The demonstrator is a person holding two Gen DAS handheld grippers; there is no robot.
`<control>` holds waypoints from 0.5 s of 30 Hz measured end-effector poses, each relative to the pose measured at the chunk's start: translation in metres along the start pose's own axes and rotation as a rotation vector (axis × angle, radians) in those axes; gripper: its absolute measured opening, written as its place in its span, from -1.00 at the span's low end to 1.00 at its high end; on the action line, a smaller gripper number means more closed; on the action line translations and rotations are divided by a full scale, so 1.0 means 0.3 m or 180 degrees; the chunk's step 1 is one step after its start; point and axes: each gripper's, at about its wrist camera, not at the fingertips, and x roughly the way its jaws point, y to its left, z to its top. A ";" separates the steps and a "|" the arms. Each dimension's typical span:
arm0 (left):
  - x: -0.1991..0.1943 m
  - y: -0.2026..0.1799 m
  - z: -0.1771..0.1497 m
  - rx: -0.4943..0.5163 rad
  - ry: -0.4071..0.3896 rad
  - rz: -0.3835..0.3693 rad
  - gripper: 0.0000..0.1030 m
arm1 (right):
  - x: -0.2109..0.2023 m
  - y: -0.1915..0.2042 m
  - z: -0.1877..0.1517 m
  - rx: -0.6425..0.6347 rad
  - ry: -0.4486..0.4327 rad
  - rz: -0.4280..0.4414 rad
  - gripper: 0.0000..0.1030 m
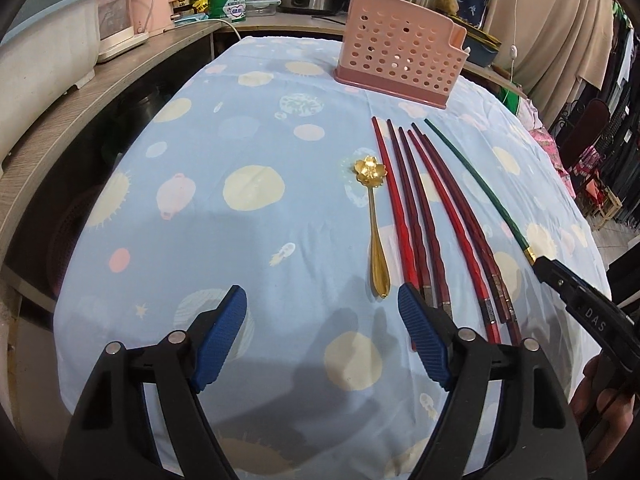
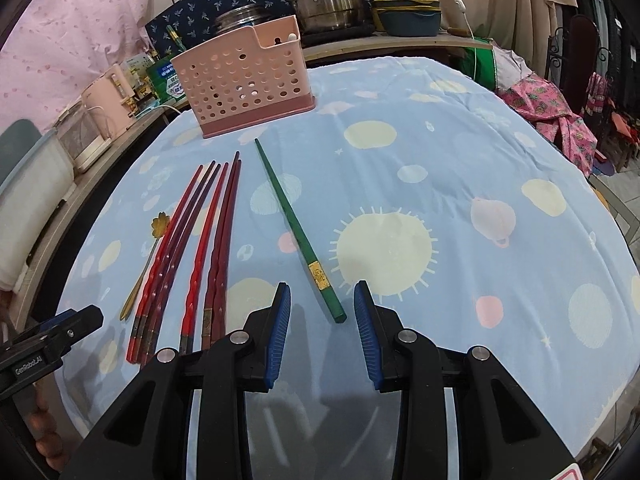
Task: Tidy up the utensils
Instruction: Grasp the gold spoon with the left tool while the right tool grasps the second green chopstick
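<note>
1. Right at the near edge of the tabletop [image 2: 460, 152], the right claw [image 2: 322, 320] stands part open with nothing in it. The thick end of the green chopstick [image 2: 298, 236] lies just in front of the gap and is not gripped. If the claw shuts too soon, its pads may miss the stick or nudge it so it slides away.

2. The left claw [image 1: 322, 316] is wide open and holds nothing. One blue pad [image 1: 416, 320] sits very close to the ends of the red chopsticks [image 1: 416, 216]. I think a small bump here could push them apart and make them roll.

3. The gold spoon [image 1: 374, 224] lies flat just beside the red chopsticks, near the gap of the left claw. Its handle is thin and shiny, so it may slip out or spin if it is pinched near the tip.

4. The cloth [image 1: 240, 240] under it all looks soft. A claw that pushes down hard could catch it and drag every utensil along.

5. Far back stands the pink holder [image 2: 244, 80], well apart from the utensils. It looks light. A long stick that goes in at a slant could hit the rim and tip it over, or bounce out again.
</note>
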 end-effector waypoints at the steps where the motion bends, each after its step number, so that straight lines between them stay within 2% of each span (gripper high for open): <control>1: 0.010 -0.003 0.000 0.0010 0.0018 0.0006 0.37 | 0.010 0.002 0.004 -0.0004 0.0004 -0.0002 -0.36; 4: 0.039 -0.010 0.000 0.0027 0.0082 0.0005 0.27 | 0.031 0.005 0.016 -0.0012 0.0013 0.0003 -0.36; 8: 0.052 -0.023 0.003 0.0070 0.0064 0.0024 0.26 | 0.046 0.014 0.026 -0.0044 0.0008 -0.0013 -0.38; 12: 0.067 -0.033 0.017 0.0073 0.0056 0.0017 0.24 | 0.058 0.027 0.028 -0.0097 0.0018 -0.0021 -0.51; 13: 0.070 -0.034 0.017 0.0079 0.0051 0.0026 0.21 | 0.061 0.030 0.027 -0.0118 0.0023 -0.0036 -0.61; 15: 0.075 -0.040 0.022 0.0098 0.0042 0.0036 0.14 | 0.061 0.033 0.023 -0.0144 0.0013 -0.0048 -0.65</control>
